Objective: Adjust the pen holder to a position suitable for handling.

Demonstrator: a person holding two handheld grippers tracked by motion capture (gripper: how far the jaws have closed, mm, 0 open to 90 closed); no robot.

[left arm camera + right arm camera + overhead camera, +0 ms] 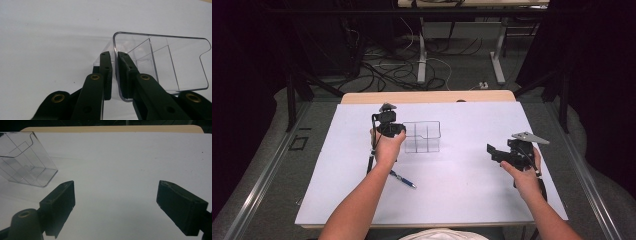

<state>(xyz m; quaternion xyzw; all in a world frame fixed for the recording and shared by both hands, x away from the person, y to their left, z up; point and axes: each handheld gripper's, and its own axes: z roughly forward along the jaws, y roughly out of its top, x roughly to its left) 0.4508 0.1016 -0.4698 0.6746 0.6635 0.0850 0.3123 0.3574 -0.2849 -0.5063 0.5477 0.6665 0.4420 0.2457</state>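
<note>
The left gripper [398, 131] has its jaws pinched on the left end wall of the clear bin [422, 136], one jaw inside and one outside, probably so the light bin can be lifted or tipped by its rim. The bin sits mid-table on the white sheet [462, 190]. The right gripper [498, 151] waits well apart to the right, jaws wide and empty. A pen [403, 179] lies near the left forearm. The left gripper view shows the wall [115, 75] clamped between the pads; the right gripper view shows the bin [26, 160] looking tilted
</note>
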